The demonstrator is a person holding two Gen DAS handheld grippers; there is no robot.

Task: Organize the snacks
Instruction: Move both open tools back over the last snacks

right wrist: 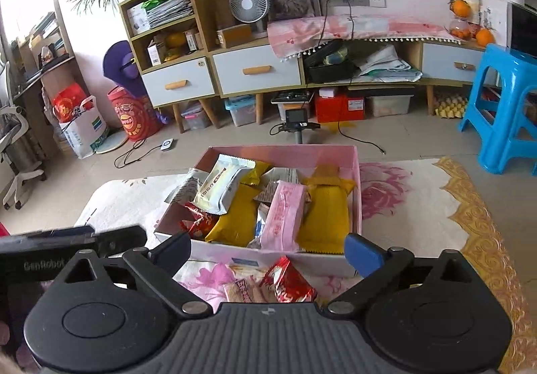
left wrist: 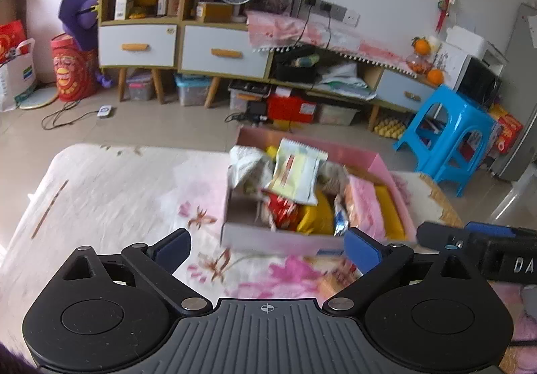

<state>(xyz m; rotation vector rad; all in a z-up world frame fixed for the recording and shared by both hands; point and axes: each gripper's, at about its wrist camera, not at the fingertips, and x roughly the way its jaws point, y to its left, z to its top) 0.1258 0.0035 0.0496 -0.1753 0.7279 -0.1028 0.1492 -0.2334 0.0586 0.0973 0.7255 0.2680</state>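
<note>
A pink cardboard box (right wrist: 357, 172) stands on the flowered tablecloth (right wrist: 402, 199), filled with snack packets: two yellow bags (right wrist: 327, 209), a pink pack (right wrist: 285, 216), a white wrapper (right wrist: 223, 186) and a red packet (right wrist: 198, 221). Outside the box, near its front wall, lie a red packet (right wrist: 290, 281) and a pale pack (right wrist: 240, 288). My right gripper (right wrist: 268, 251) is open above these two, nothing between its fingers. My left gripper (left wrist: 268, 248) is open in front of the same box (left wrist: 268, 239), holding nothing. The right gripper's body (left wrist: 486, 246) shows at the right edge of the left wrist view.
The tablecloth (left wrist: 117, 193) stretches bare to the left of the box. A thin stick (left wrist: 49, 209) lies near its left edge. Beyond the table are a low cabinet (right wrist: 261, 72) with drawers, a blue plastic stool (right wrist: 503, 105) and storage bins on the floor.
</note>
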